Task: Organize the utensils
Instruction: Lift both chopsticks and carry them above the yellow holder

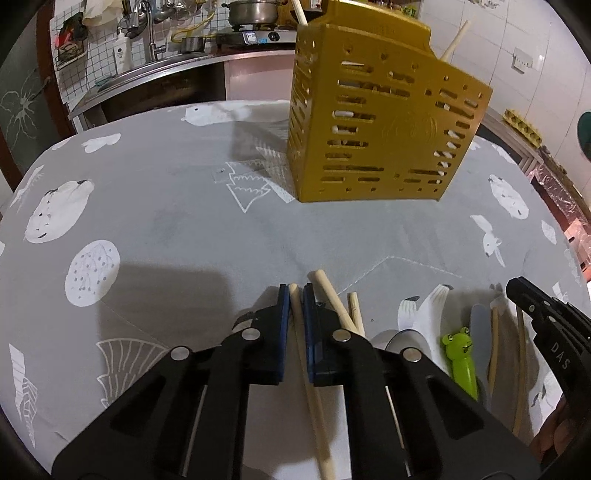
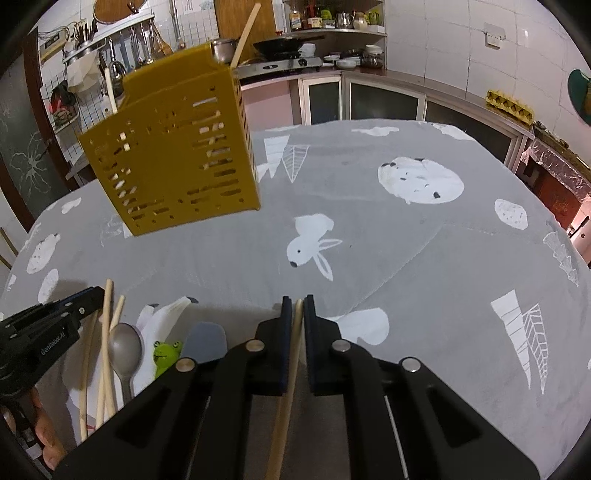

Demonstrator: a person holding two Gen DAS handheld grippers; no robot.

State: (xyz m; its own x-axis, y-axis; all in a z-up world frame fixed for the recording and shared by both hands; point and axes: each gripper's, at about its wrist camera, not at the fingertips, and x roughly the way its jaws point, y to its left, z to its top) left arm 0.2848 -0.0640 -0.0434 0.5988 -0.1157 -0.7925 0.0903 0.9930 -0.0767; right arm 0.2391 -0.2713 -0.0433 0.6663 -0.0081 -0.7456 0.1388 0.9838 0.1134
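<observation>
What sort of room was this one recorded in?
Most likely a home kitchen: a stove with a pan sits on the back counter, a sink tap shows at the left, and ladles hang on the wall.

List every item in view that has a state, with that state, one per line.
left gripper: shut on a wooden chopstick.
right gripper: shut on another wooden chopstick.
yellow utensil holder: upright on the table, wooden sticks already standing in it.
metal spoon: lying loose on the cloth, bowl up.
frog-topped utensil: lying loose, not gripped.
grey spatula: lying loose.
</observation>
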